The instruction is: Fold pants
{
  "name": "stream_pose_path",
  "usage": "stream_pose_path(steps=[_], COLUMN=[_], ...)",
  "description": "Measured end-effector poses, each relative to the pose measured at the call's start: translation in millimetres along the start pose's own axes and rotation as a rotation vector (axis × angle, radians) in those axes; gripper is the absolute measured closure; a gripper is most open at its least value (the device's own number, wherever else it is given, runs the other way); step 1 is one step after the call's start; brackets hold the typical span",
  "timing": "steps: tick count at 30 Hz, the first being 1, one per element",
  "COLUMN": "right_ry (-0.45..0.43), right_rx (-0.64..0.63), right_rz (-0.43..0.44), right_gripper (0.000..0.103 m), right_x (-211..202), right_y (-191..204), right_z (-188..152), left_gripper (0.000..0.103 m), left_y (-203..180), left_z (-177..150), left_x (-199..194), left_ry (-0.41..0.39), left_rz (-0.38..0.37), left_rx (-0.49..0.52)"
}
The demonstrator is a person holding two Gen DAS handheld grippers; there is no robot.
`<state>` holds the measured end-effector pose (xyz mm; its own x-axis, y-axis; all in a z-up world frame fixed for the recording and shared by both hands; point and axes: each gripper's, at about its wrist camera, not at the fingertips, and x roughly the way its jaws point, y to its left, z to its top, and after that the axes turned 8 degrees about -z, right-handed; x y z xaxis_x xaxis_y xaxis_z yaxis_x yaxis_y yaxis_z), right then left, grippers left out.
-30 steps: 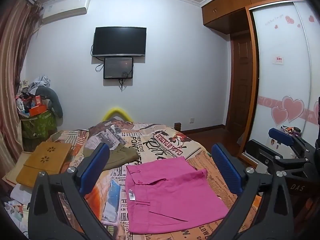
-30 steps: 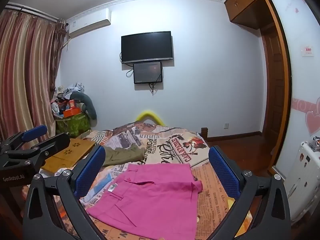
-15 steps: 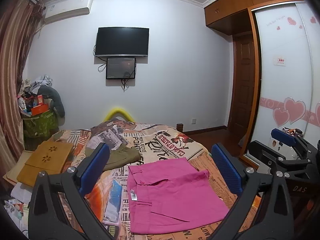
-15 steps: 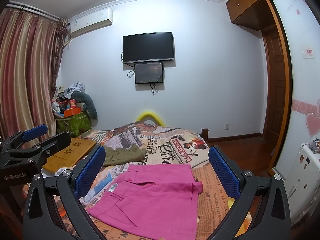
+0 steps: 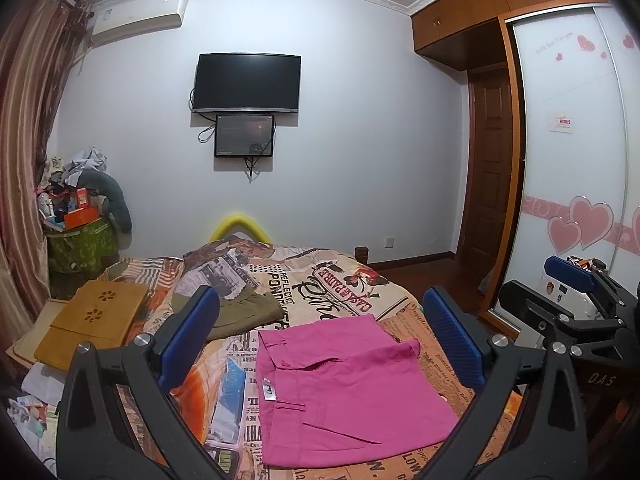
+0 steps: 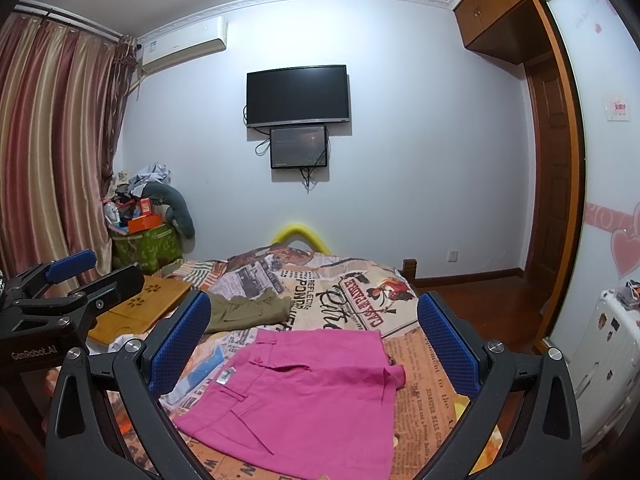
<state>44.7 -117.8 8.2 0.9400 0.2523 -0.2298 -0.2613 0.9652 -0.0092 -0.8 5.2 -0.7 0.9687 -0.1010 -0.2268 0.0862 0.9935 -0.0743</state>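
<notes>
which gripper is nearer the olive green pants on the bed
Left. The olive green folded pants lie just beyond the left gripper, beside its left finger. The right gripper is further right, above the pink folded pants. Both jaws open, empty.

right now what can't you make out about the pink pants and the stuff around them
- Folded pink cotton pants: near hem cut off by the bottom edge in the right wrist view; hidden layers unknown.
- Small white label at the waistband: print too small, both views.
- Olive green garment: left end hidden behind the right hand-held gripper's blue finger pad.
- Left hand-held gripper: open, nothing between its pads.
</notes>
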Motion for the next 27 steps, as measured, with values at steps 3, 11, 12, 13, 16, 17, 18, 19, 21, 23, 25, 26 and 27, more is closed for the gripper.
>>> stream_pose_path(steps=[3,11,12,13,16,17,18,19,21,23,25,26,27], right_ry=[0.002,0.003,0.003,0.003,0.002,0.0,-0.001,-0.001,0.0,0.0,-0.001,-0.001,0.0], right_rx=[-0.002,-0.004,-0.004,-0.005,-0.006,-0.008,-0.009,-0.01,-0.009,-0.012,-0.014,-0.014,-0.014], right_rz=[0.001,-0.001,-0.001,0.0,0.001,-0.001,-0.001,0.0,0.002,0.001,0.001,0.0,0.0], right_gripper=[0.0,0.0,0.0,0.0,0.0,0.0,0.0,0.0,0.0,0.0,0.0,0.0,0.0], right_x=[0.3,0.9,0.8,0.8,0.8,0.7,0.6,0.7,1.5,1.3,1.0,1.0,1.1], right_y=[-0.8,0.0,0.0,0.0,0.5,0.7,0.9,1.1,1.2,1.4,2.0,2.0,1.7], right_z=[1.4,2.3,2.6,2.0,2.4,2.8,3.1,2.9,2.0,2.1,2.2,2.2,2.0], left_gripper=[0.0,0.0,0.0,0.0,0.0,0.0,0.0,0.0,0.0,0.0,0.0,0.0,0.0], left_y=[-0.6,-0.5,-0.3,-0.4,-0.1,0.0,0.0,0.0,-0.1,-0.3,-0.4,-0.5,-0.4], left_z=[-0.6,-2.1,-2.3,-2.3,-2.8,-2.8,-2.5,-2.3,-2.0,-2.2,-2.7,-2.9,-3.0], left_x=[0.8,2.1,2.3,2.5,2.3,2.3,2.3,2.3,2.3,2.5,2.6,2.6,2.5], left_ry=[-0.001,0.001,0.001,0.002,0.002,0.001,0.001,0.001,0.001,0.001,0.002,0.002,0.001], left_rz=[0.003,0.006,0.005,0.005,0.006,0.006,0.006,0.006,0.006,0.006,0.006,0.007,0.008], left_rx=[-0.001,-0.001,0.0,0.0,0.0,0.0,0.0,0.0,-0.001,-0.001,-0.001,0.0,0.0])
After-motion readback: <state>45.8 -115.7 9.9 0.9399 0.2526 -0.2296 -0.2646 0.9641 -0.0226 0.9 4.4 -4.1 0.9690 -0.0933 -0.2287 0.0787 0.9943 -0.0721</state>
